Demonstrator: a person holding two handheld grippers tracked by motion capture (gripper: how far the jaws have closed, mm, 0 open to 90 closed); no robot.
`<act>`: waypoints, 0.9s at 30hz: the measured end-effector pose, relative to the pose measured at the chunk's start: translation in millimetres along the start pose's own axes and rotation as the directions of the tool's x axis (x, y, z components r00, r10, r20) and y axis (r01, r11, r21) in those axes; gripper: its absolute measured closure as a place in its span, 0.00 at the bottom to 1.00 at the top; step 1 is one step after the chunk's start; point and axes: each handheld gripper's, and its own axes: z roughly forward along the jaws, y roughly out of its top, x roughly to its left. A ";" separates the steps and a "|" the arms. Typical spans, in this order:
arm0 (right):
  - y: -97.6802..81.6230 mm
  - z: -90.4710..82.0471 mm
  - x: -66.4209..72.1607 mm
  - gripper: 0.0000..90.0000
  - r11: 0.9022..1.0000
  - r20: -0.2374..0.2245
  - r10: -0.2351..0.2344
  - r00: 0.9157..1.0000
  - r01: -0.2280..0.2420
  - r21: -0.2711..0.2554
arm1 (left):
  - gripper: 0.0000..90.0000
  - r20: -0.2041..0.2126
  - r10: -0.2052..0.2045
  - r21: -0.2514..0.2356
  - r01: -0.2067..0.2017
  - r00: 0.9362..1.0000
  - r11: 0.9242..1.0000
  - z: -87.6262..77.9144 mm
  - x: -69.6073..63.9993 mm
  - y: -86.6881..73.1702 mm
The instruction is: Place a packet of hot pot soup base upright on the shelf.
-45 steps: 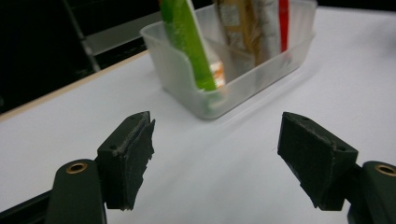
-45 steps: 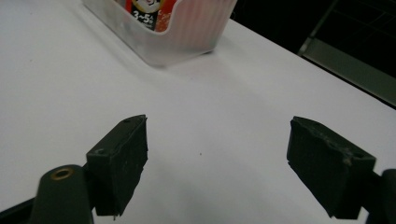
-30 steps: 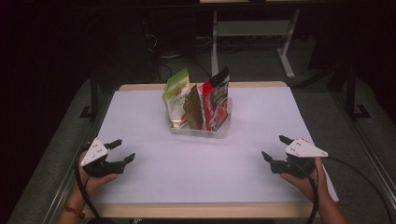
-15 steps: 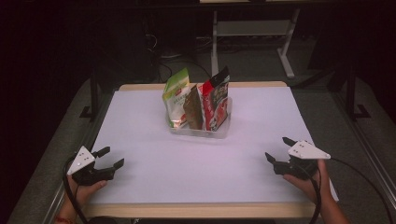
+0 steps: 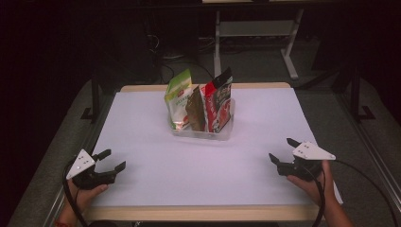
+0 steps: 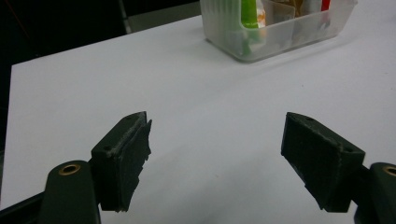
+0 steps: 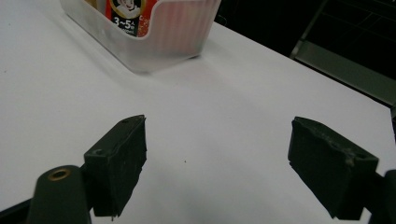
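so, notes as seen:
table: white table top [image 5: 156, 132] with a pale wood edge along the near and far sides; dark floor and metal frame legs behind it.
bin: clear plastic bin [image 5: 222, 130] sits toward the far middle of the table, well apart from both grippers; its ribbed wall shows in the left gripper view [image 6: 280, 37] and in the right gripper view [image 7: 173, 32].
pouches: three snack pouches stand upright in the bin, packed side by side: green pouch [image 5: 178, 97] on the left, brown pouch [image 5: 195, 109] in the middle, red pouch [image 5: 218, 100] on the right (its black top corner tilts up and to the right).
red pouch print: "3~5" readable low on its face in the right gripper view [image 7: 125, 16]; the rest is too cropped to read.
left gripper: left gripper [image 5: 115, 161] at the near-left corner of the table, held in a hand [image 5: 87, 194]; jaws spread wide, nothing between them, bare table under the gap.
right gripper: right gripper [image 5: 283, 151] at the near-right edge, held in a hand [image 5: 309, 182]; jaws likewise spread wide and empty, pointed toward the bin.
cables: a black cable [image 5: 364, 172] trails from the right gripper off to the right.
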 end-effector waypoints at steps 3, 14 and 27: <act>0.6 0.5 1.8 0.21 1.000 -0.007 -0.003 1.000 0.003 0.001 | 0.24 -0.009 0.005 0.005 -0.005 1.000 1.000 0.8 -0.3 0.8; 1.0 0.5 1.8 0.22 1.000 -0.014 -0.010 1.000 0.010 -0.006 | 0.24 -0.021 0.027 0.048 -0.026 0.999 0.998 6.8 -0.3 1.3; 2.3 3.6 1.7 0.22 1.000 -0.013 -0.015 1.000 0.015 -0.006 | 0.24 -0.032 0.030 0.053 -0.029 0.999 0.998 6.9 0.4 4.3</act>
